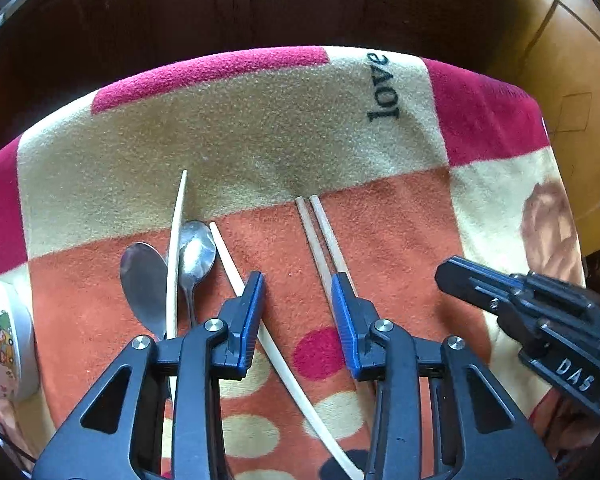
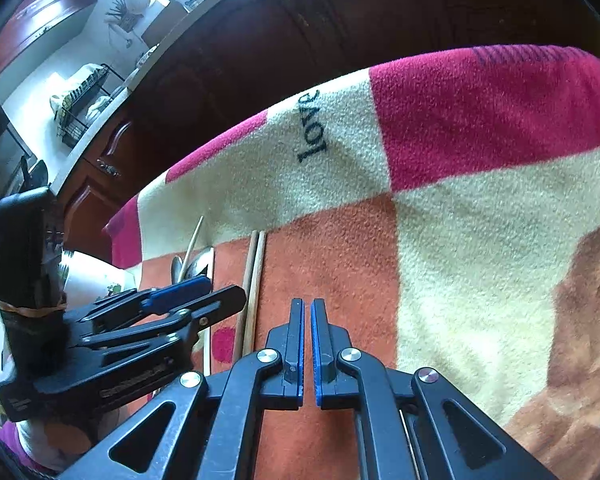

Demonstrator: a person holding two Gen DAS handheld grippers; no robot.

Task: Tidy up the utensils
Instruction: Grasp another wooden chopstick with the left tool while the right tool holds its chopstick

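The left gripper [image 1: 298, 284] is shown with its jaws wide apart and nothing clamped between them; it is held low over the orange patch of the blanket [image 1: 260, 120]. One ivory chopstick [image 1: 278, 364] is seen passing under the left finger [image 1: 252, 300] and running diagonally from the far left toward the near right. Whether the finger touches it cannot be told. The right finger [image 1: 342, 300] lies over the near part of a wooden chopstick pair [image 1: 320, 236]; contact cannot be told.

The right gripper [image 2: 307, 312] is shown with its jaws nearly together, only a thin slit between the blue pads [image 2: 318, 344], and nothing is held. It is placed over the orange patch, just right of the wooden pair [image 2: 256, 272].

The wooden pair lies side by side, touching, its long axis running away from the near edge, with blunt ends pointed at the far edge. A second ivory chopstick [image 1: 177, 240] lies left of it, roughly parallel, its tip pointed at the far edge. Two metal spoons are placed beside that chopstick, one [image 1: 144, 280] on its left and one [image 1: 196, 256] on its right, bowls toward the far edge. A printed cup [image 1: 4, 336] stands at the left edge.
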